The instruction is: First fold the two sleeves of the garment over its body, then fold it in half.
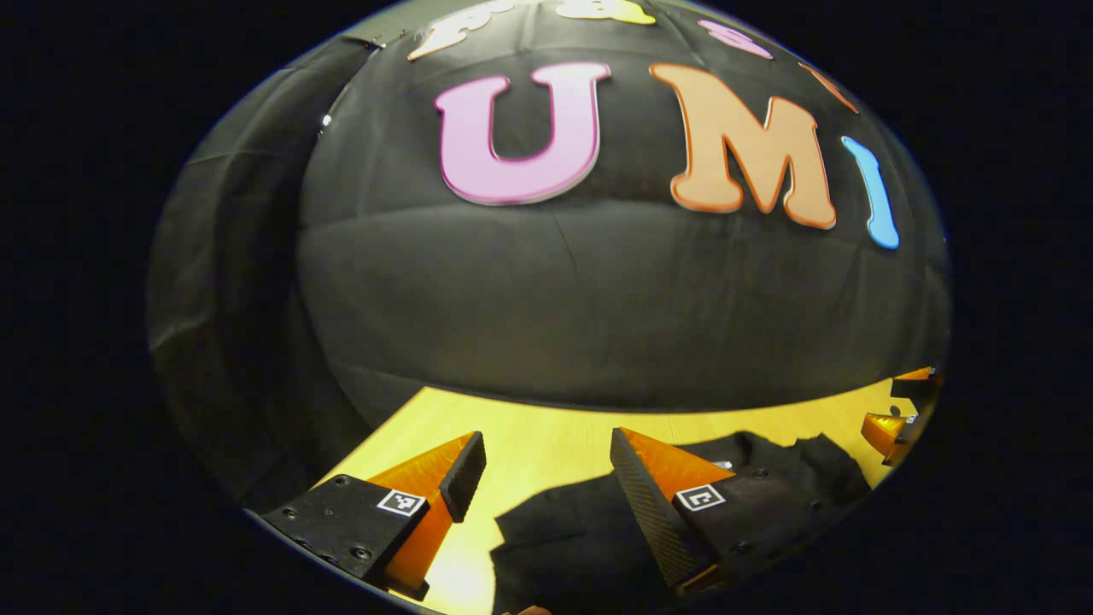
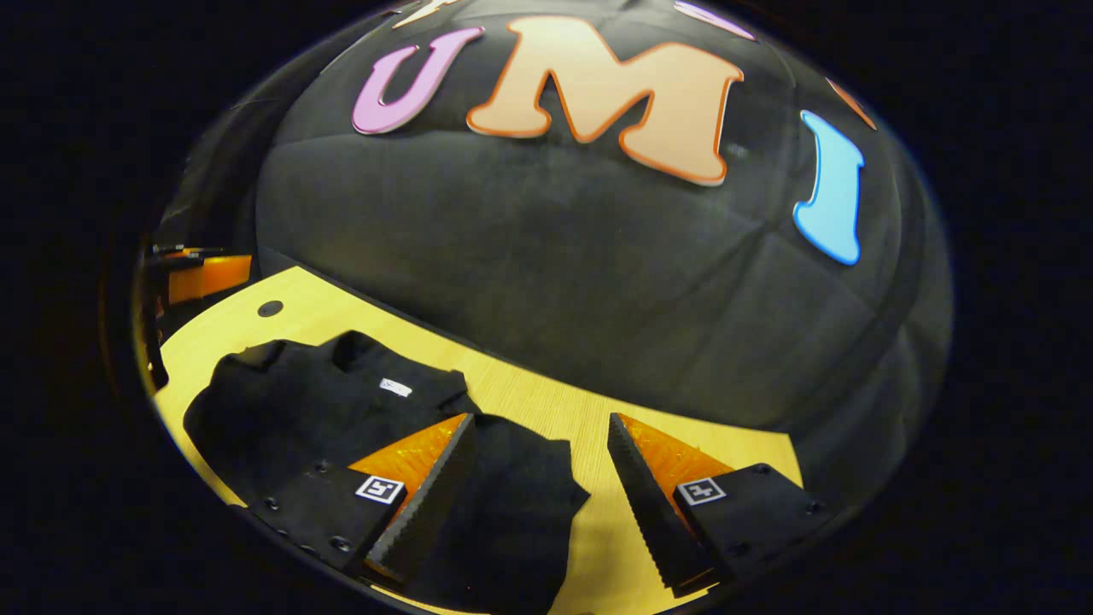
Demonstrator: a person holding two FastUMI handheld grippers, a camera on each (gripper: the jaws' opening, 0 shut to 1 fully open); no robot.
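Both the left tool [image 1: 546, 478] and the right tool [image 2: 540, 478] hang spread apart above the black garment [image 2: 324, 401] on the desk [image 2: 546, 401]; a grab could pinch two layers and bunch a sleeve.

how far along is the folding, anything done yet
Nothing looks folded yet: in the right gripper view the black fabric garment lies spread on the yellow wooden table, one sleeve sticking out sideways. Nothing is in hand; the left gripper and right gripper hang open above it. Both sleeve folds and the halving remain.

Bare table [image 2: 546, 401] runs between the garment [image 2: 324, 401] and the booth wall [image 2: 555, 282], open for passing.
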